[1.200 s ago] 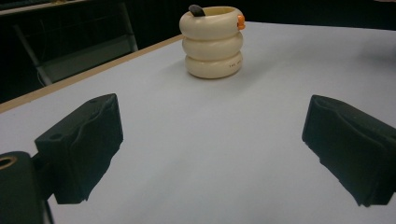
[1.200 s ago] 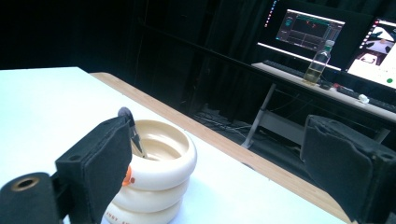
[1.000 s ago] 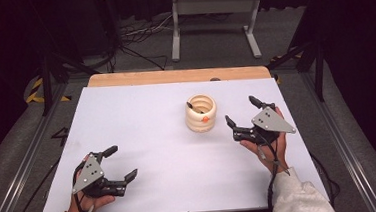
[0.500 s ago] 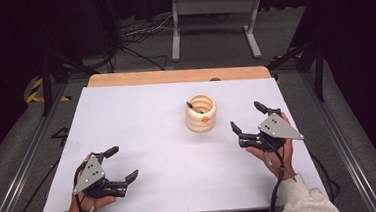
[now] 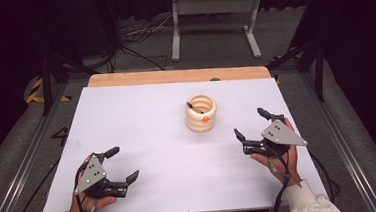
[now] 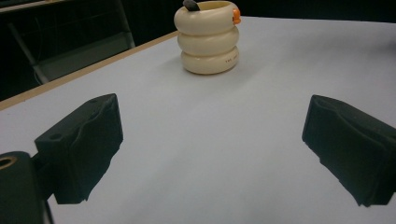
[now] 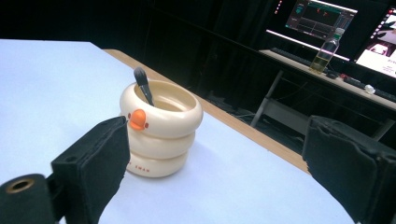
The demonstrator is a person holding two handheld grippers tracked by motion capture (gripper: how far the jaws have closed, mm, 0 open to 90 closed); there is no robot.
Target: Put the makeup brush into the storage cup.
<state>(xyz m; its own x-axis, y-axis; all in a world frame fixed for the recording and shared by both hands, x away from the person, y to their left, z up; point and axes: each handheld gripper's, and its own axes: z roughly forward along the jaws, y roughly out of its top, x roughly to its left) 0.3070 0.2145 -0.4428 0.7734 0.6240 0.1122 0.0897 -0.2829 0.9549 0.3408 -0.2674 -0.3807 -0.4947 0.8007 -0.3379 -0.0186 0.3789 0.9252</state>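
A cream ringed cup (image 5: 201,113) with an orange beak stands upright on the white table (image 5: 142,124), right of centre. A dark-tipped stick (image 5: 192,106) leans inside it. The cup (image 6: 208,37) appears far ahead in the left gripper view and close (image 7: 160,129) in the right gripper view, where the stick (image 7: 143,85) pokes above the rim. My left gripper (image 5: 122,165) rests open near the front left edge, holding nothing. My right gripper (image 5: 251,123) is open and holds nothing, a short way right of the cup.
A wooden strip (image 5: 174,76) borders the table's far edge. Beyond it are a metal stand (image 5: 214,14) and cables on the floor. In the right gripper view a bottle (image 7: 327,52) and monitors (image 7: 322,18) sit on a desk far behind.
My right gripper has drawn back from the cup, toward the front right. My left gripper has slipped slightly nearer the front edge. The cup has not moved.
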